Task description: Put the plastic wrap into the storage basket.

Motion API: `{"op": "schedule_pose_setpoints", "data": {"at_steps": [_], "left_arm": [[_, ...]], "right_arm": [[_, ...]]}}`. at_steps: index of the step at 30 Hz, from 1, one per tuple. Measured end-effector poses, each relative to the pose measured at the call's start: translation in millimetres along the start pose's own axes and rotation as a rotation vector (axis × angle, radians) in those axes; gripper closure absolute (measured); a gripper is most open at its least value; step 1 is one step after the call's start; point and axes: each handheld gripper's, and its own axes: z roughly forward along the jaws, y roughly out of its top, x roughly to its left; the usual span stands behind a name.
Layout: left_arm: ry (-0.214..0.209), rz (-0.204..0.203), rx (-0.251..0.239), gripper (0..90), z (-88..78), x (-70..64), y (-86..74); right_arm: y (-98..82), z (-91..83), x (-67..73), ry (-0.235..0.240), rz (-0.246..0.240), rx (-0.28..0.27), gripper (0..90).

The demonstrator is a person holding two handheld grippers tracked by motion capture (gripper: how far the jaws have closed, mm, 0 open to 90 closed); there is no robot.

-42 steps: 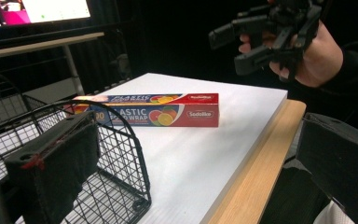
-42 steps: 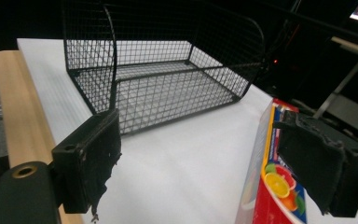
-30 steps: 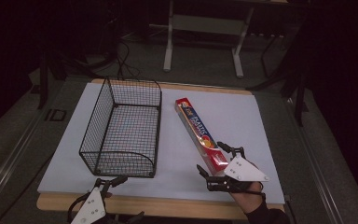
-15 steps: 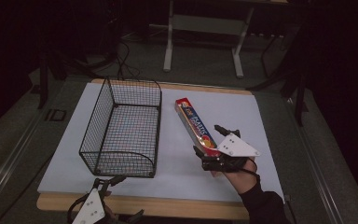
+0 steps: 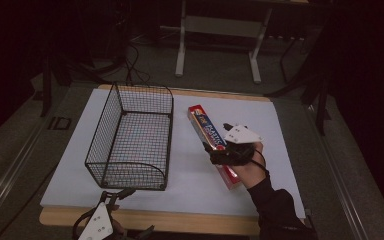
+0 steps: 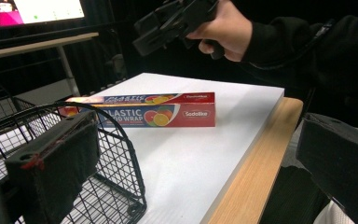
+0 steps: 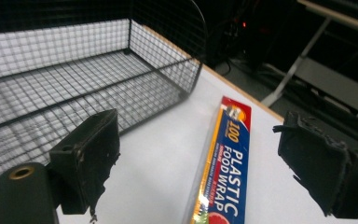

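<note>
Glossy cardboard food wrap box [image 7: 223, 177] (printed), thin black wire basket [image 5: 130, 140], matt white sheet [image 5: 190, 180] over wood table edge [image 6: 251, 172]

On the table [image 5: 280, 120], the plastic wrap box [image 5: 206, 127] lies just right of the wire basket [image 5: 132, 135].

- The plastic food wrap box [image 5: 212, 142] is a long, narrow carton, red along its sides and ends, with a blue top panel edged in yellow.
- White lettering on the top reads "100 PLASTIC FOOD WRAP" [image 7: 226, 175]; the long side repeats "PLASTIC FOOD WRAP" beside pictures of cut citrus fruit and a small white brand oval [image 6: 156, 114].
- It is closed and looks undented.
- It lies flat on its broad face on the white table top, right of the middle, set on a slant: its far end points away and to the left, its near end toward the person's right.
</note>
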Motion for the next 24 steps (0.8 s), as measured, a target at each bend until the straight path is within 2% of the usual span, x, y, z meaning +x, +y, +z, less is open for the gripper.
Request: {"op": "schedule_pose_setpoints", "data": {"at_steps": [8,13,24], "left_arm": [[0.001,-0.004,0.000,0.1,-0.5,1.4,-0.5],[-0.001,-0.004,0.001,0.1,-0.2,1.3,-0.7],[-0.006,0.006,0.011,0.1,0.7,0.7,-1.1]], "right_arm": [[-13.2,29.3,-16.2,0.009,0.072,0.109,13.3],[-22.3,44.3,-19.3,0.020,0.101,0.196,12.8],[-37.3,72.2,-23.7,0.027,0.161,0.348,13.5]]}}
